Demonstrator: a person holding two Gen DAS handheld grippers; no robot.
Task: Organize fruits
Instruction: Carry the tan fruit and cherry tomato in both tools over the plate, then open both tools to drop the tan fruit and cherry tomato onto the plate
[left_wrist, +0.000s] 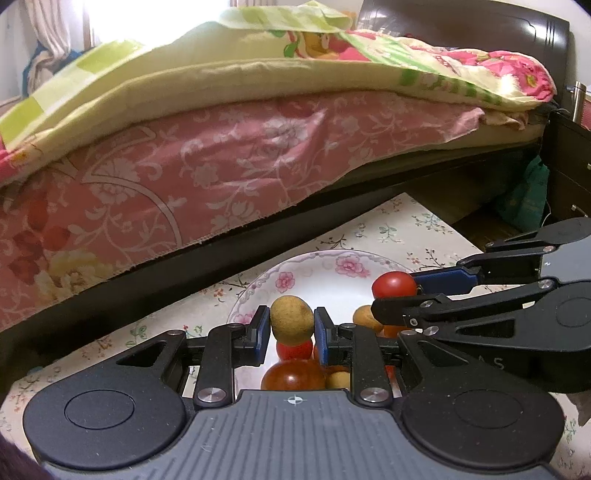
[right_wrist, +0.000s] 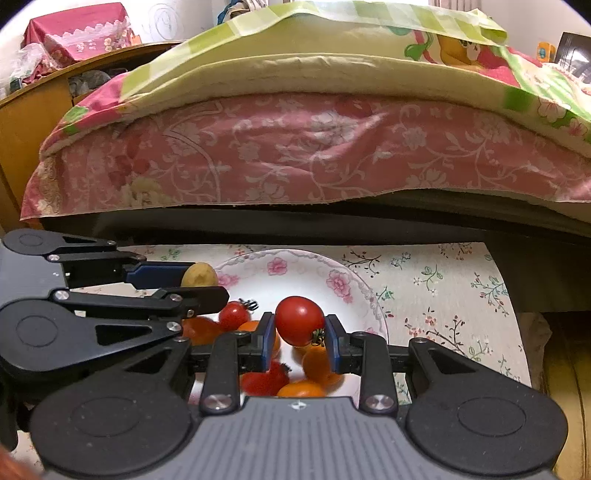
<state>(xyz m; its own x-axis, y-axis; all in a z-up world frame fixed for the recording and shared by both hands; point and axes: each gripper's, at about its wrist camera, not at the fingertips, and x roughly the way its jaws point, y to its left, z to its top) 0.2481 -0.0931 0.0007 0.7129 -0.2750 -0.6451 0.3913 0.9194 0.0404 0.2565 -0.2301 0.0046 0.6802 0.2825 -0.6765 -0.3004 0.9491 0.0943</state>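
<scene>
A white plate with a pink flower rim (left_wrist: 284, 280) (right_wrist: 280, 266) lies on a floral cloth and holds several red and orange cherry tomatoes (right_wrist: 232, 314) and small tan fruits. My left gripper (left_wrist: 291, 328) is shut on a tan longan-like fruit (left_wrist: 291, 319), held just above the plate; the same fruit (right_wrist: 199, 276) shows at the left in the right wrist view. My right gripper (right_wrist: 300, 341) is shut on a red cherry tomato (right_wrist: 298, 320) above the pile; that tomato (left_wrist: 393, 285) appears at the right in the left wrist view.
The floral cloth (right_wrist: 443, 295) covers a low table in front of a bed with a pink sheet (left_wrist: 184, 177) and yellow-green quilt (right_wrist: 295, 74). A dark nightstand (left_wrist: 569, 162) stands at the right, a wooden cabinet (right_wrist: 29, 122) at the left.
</scene>
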